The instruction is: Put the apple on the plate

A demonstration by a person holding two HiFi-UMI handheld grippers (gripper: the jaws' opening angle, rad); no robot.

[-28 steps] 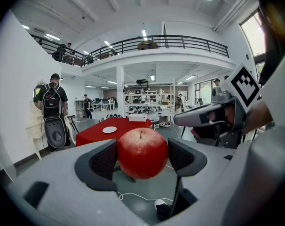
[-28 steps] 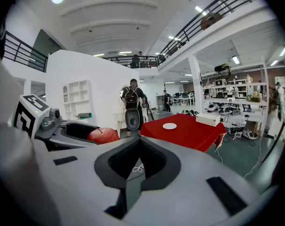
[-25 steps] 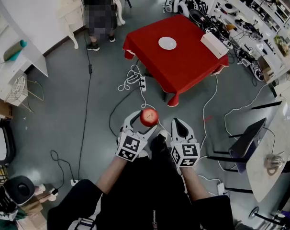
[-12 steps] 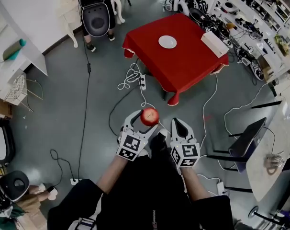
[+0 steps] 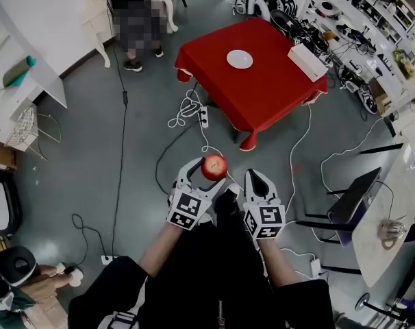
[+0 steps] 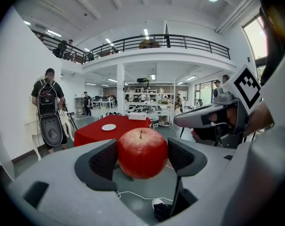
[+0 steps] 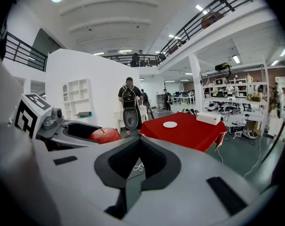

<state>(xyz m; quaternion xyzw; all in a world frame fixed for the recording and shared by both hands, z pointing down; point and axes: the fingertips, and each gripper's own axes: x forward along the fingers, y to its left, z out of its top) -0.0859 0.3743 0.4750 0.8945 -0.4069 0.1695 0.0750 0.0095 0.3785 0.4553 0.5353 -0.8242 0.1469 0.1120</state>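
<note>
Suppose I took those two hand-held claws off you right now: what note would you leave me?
Left gripper: shut on the apple, which sits upright between the pads, stem up.
Right gripper: shut, holding nothing, beside the left one.
Plate: white, with nothing on it, on the red table across the floor ahead, well away from both grippers.
Done: the apple is picked up.
Left: walk to the table, lower the apple onto the plate, open the left jaws and pull back.
Mind the cables on the floor between here and the table.
</note>
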